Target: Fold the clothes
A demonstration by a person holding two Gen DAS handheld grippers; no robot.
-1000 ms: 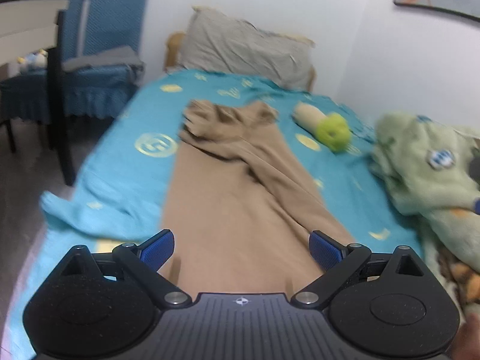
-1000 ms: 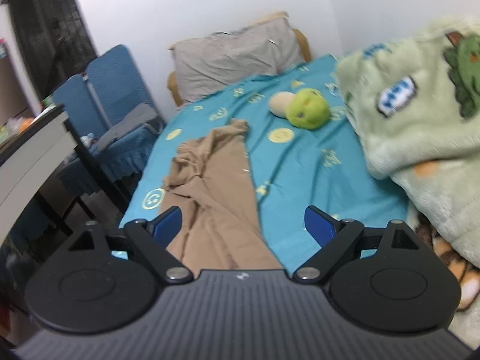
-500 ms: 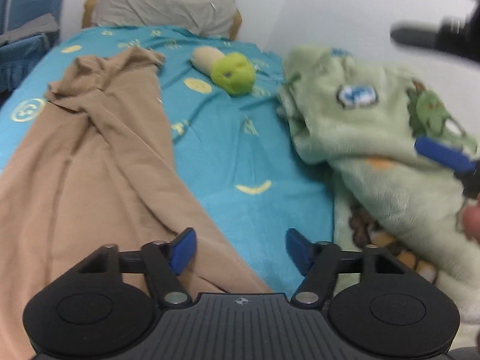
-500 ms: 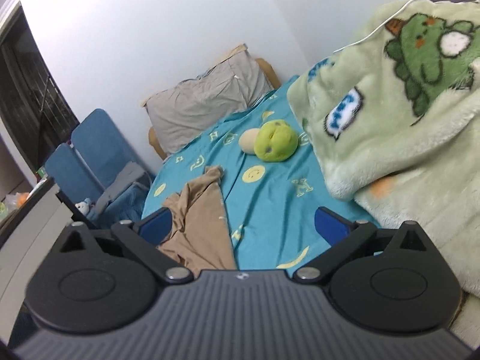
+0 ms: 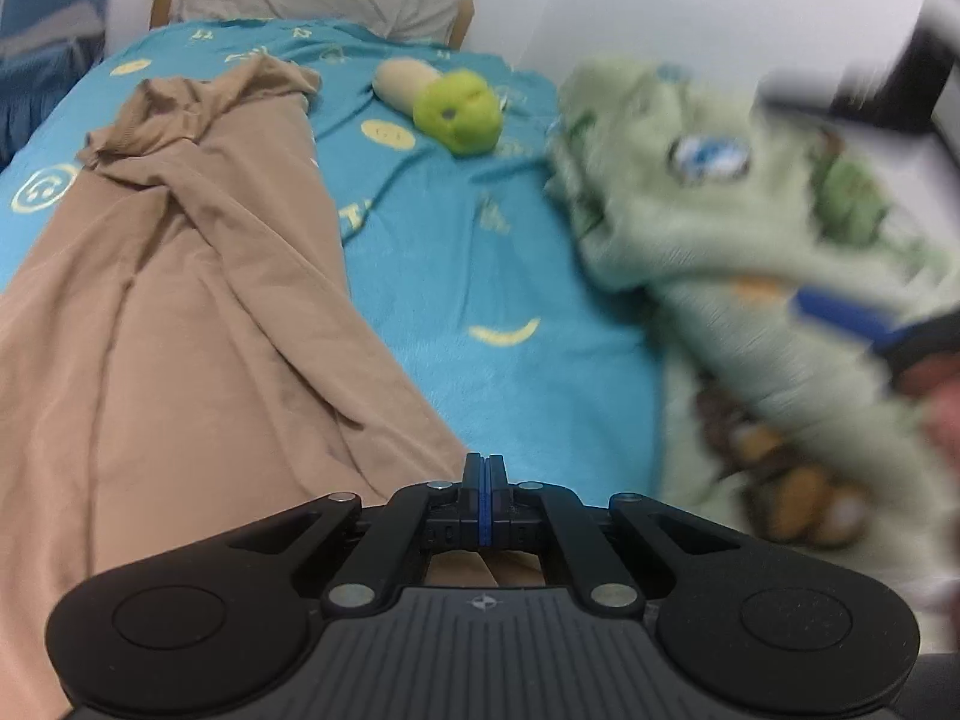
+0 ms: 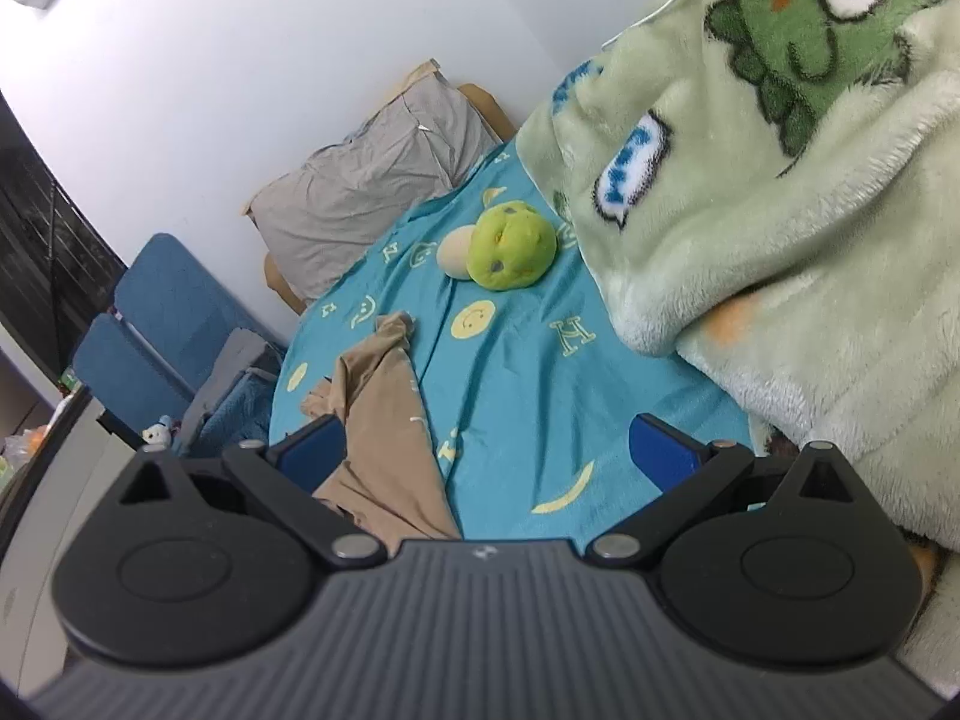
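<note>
A tan garment [image 5: 180,312] lies lengthwise on the left half of the blue bed sheet [image 5: 480,276], bunched at its far end. My left gripper [image 5: 485,471] sits at the garment's near right corner with its blue pads pressed together. The cloth's edge runs in under the tips and shows tan beneath the fingers. My right gripper [image 6: 486,450] hangs wide open over the sheet, nothing between its fingers [image 6: 660,441]. The tan garment [image 6: 384,420] lies below its left finger. In the left wrist view the right gripper shows blurred, with one of its fingers [image 5: 840,312] over the blanket.
A pale green fleece blanket [image 6: 780,210] with a dinosaur print is heaped along the right of the bed. A green and beige plush toy [image 5: 459,111] lies beyond the garment. Grey pillow [image 6: 366,186] at the headboard. Blue chairs [image 6: 162,330] stand to the left of the bed.
My left gripper swung right along the garment's near edge and its jaws went from wide open to shut at the corner. My right gripper rolled, moved toward the blanket and opened slightly wider.
</note>
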